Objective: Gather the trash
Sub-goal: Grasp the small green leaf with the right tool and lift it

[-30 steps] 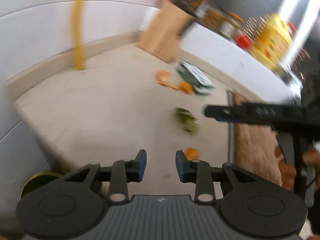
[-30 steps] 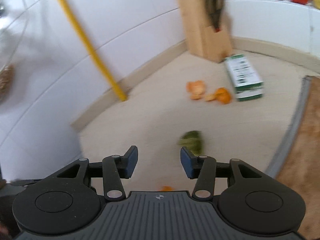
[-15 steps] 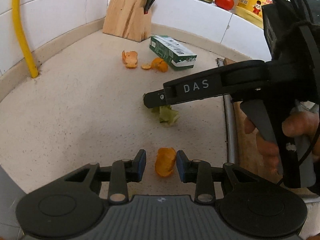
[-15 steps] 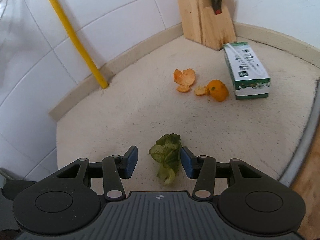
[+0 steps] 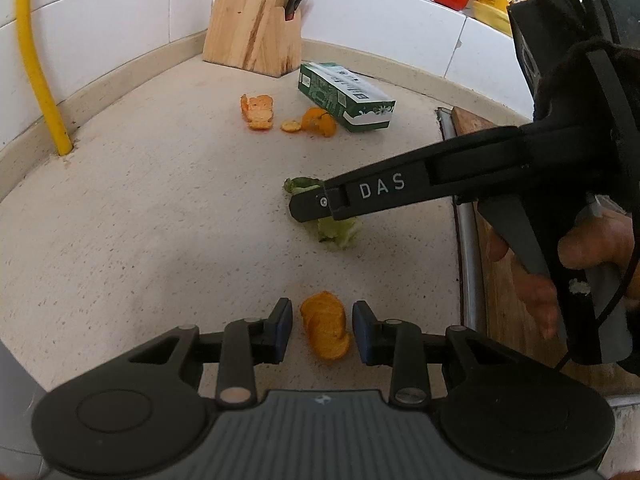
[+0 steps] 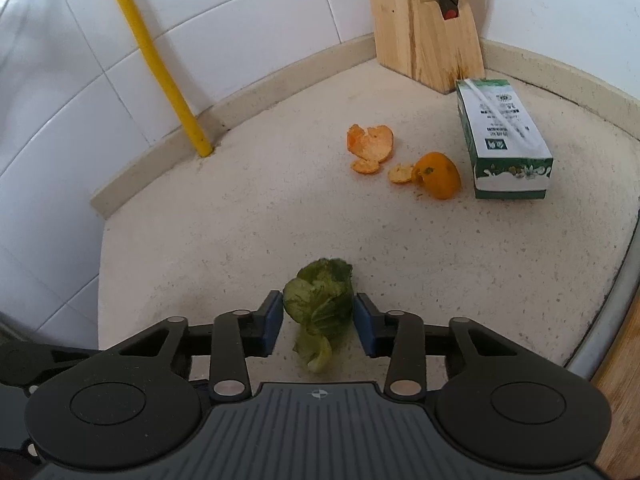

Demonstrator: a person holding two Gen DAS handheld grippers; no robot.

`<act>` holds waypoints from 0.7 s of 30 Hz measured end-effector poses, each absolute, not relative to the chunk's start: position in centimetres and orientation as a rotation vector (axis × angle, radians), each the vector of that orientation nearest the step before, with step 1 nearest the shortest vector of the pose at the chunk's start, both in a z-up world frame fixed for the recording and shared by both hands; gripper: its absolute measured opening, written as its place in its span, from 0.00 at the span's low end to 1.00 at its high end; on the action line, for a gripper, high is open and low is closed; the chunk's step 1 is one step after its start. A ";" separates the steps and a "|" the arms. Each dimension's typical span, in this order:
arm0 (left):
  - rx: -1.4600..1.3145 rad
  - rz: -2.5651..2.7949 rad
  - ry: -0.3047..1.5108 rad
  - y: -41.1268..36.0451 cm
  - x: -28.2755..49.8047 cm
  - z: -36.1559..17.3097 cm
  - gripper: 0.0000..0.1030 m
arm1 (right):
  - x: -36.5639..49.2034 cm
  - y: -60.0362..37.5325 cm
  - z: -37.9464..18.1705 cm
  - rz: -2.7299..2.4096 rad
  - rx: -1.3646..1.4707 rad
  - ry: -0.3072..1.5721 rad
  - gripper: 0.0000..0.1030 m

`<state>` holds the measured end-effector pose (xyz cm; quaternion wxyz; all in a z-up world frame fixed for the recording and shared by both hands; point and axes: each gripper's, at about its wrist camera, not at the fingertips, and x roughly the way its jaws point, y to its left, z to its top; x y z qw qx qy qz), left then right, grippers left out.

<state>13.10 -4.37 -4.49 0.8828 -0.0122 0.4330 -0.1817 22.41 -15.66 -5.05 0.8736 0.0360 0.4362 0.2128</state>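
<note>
Peel (image 5: 325, 326) lies flat on the desk (image 5: 160, 220) near its front edge, between the jaws of the left gripper (image 5: 320, 330), which stand open with a gap showing on both sides of it. Closing squarely on its long sides looks the sound choice here, with the tips kept low to the surface, since so thin a scrap may slip out under the pads. Just beyond, toward the desk's right edge, the lettuce leaf (image 6: 320, 308) sits between the jaws of the right gripper (image 6: 318, 322); these have just been closing, and the blue pads look to be touching the leaf's edges, though a firm hold is not yet plain. Soft and crumpled, the leaf probably wants a full, gentle squeeze low on its bulk, and a slow lift so that the pale trailing end comes away too. Farther back, well apart from both grippers, more orange peel (image 6: 370, 146) and a peel cup (image 6: 438, 174) lie beside a green carton (image 6: 504, 140), near the back corner where the knife block (image 6: 424, 28) stands.
</note>
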 end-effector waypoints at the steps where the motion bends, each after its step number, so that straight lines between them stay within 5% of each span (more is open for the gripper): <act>1: -0.027 -0.379 0.902 -4.4 13.1 -4.5 0.27 | 22.4 -15.7 -5.1 0.445 0.076 0.910 0.46; 6: -0.034 -0.373 0.901 -4.3 13.3 -4.5 0.25 | 22.5 -15.5 -5.1 0.438 0.055 0.906 0.36; 21: -0.006 -0.375 0.889 -4.3 12.9 -4.5 0.25 | 22.5 -15.6 -5.2 0.437 0.051 0.907 0.36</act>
